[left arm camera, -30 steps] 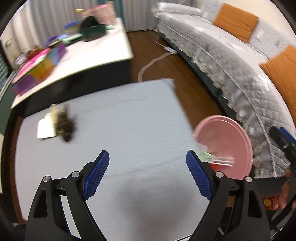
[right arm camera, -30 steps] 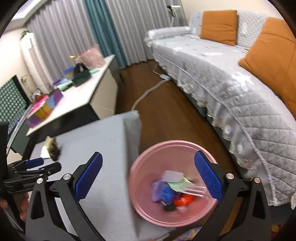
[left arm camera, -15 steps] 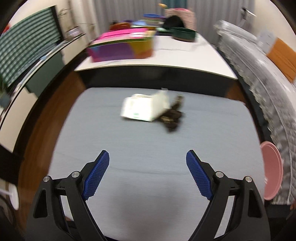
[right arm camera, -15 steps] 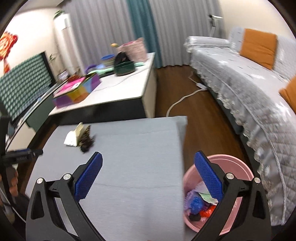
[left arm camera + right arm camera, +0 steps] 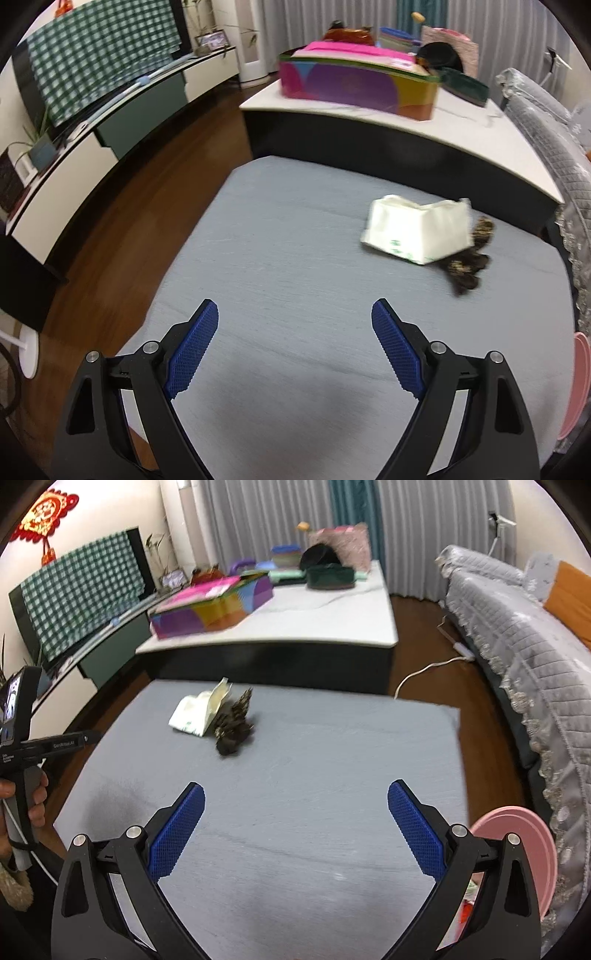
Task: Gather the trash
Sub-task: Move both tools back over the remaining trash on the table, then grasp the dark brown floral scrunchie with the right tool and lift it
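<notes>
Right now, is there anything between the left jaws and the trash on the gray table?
Nothing visible: only bare gray table lies between the open left gripper and the white wrapper with the dark scrap.

A colourful box sits on the white table (quilted sofa beside).

Even, soft indoor light; strong fisheye bending and dark corners; motion blur smears the white wrapper and background
</notes>
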Available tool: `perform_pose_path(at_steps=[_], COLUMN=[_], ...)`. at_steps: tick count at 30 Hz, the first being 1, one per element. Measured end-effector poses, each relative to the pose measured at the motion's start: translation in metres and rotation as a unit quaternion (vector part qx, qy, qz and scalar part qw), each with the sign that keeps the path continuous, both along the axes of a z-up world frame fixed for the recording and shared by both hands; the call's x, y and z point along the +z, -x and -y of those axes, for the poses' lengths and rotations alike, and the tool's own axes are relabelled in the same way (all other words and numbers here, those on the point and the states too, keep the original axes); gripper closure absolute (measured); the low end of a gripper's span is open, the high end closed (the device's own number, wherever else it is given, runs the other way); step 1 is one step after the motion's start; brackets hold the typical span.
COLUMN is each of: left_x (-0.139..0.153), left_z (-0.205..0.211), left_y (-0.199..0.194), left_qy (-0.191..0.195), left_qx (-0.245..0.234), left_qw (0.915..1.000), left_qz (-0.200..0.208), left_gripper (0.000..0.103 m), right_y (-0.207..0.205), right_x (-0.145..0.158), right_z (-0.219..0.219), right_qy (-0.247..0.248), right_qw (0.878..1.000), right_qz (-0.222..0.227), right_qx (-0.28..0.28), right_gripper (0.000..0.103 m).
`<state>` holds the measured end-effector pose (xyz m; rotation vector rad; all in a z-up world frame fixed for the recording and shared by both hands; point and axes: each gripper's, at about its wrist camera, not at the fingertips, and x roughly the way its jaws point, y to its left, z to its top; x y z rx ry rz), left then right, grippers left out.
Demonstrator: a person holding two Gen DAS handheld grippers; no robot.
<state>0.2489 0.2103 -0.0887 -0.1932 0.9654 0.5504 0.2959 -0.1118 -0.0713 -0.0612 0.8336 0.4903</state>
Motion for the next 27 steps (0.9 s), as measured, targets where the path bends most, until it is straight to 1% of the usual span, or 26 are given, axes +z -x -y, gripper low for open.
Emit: perform_pose_path(at_steps=[3, 8, 10, 12, 15, 17, 21, 22, 23, 24, 25, 26, 27], left_x=[-0.006, -0.003, -0.003, -0.004, -0.006, -0.009, -0.015, -0.016, -0.017, -0.017, -0.017, -0.018, -0.018], left_z=[-0.018, -0.041, -0.051, -0.061, -0.071, -0.077, -0.087, -0.088, -0.088, -0.087, -0.086, -0.086, -0.084], left_y=[-0.004, -0.006, -0.006, -0.005, -0.002, -0.002, -0.003, -0.003, -0.003, -0.004, -0.006, -0.007, -0.008], left_qy=[-0.005, -0.004, 0.002, 0.007, 0.006, 0.006, 0.025, 0.029, 0.032, 0.034, 0.033, 0.031, 0.029], left_qx=[0.016, 0.036, 0.051, 0.063, 0.071, 0.076, 0.083, 0.084, 0.083, 0.081, 0.078, 0.076, 0.072], left_qw=[0.9998, 0.9993, 0.9987, 0.9980, 0.9974, 0.9969, 0.9959, 0.9958, 0.9957, 0.9958, 0.9961, 0.9963, 0.9966], left_qz=[-0.007, -0.002, -0.005, -0.005, -0.010, -0.016, -0.023, -0.023, -0.024, -0.024, -0.024, -0.025, -0.027], left_gripper=[0.020, 0.020, 0.020, 0.020, 0.020, 0.020, 0.020, 0.020, 0.020, 0.020, 0.020, 0.020, 0.020], right_y=[-0.010, -0.031, -0.043, -0.061, -0.078, -0.087, -0.099, -0.101, -0.102, -0.103, -0.103, -0.103, -0.101], right_x=[-0.016, -0.044, -0.055, -0.069, -0.082, -0.089, -0.099, -0.101, -0.104, -0.105, -0.107, -0.110, -0.110], right_z=[-0.024, -0.066, -0.080, -0.097, -0.116, -0.130, -0.152, -0.156, -0.160, -0.163, -0.165, -0.168, -0.169], right_qy=[0.023, 0.052, 0.053, 0.042, 0.041, 0.042, 0.051, 0.053, 0.052, 0.051, 0.052, 0.059, 0.065], right_qw=[0.999, 0.997, 0.997, 0.997, 0.996, 0.996, 0.995, 0.995, 0.995, 0.995, 0.995, 0.994, 0.994], right_qz=[-0.015, -0.030, -0.039, -0.059, -0.073, -0.077, -0.072, -0.071, -0.070, -0.068, -0.068, -0.078, -0.071], right_qx=[0.015, 0.040, 0.041, 0.037, 0.034, 0.036, 0.041, 0.042, 0.045, 0.047, 0.051, 0.059, 0.060], right_gripper=[0.005, 0.005, 0.005, 0.005, 0.005, 0.005, 0.005, 0.007, 0.009, 0.020, 0.041, 0.054, 0.064])
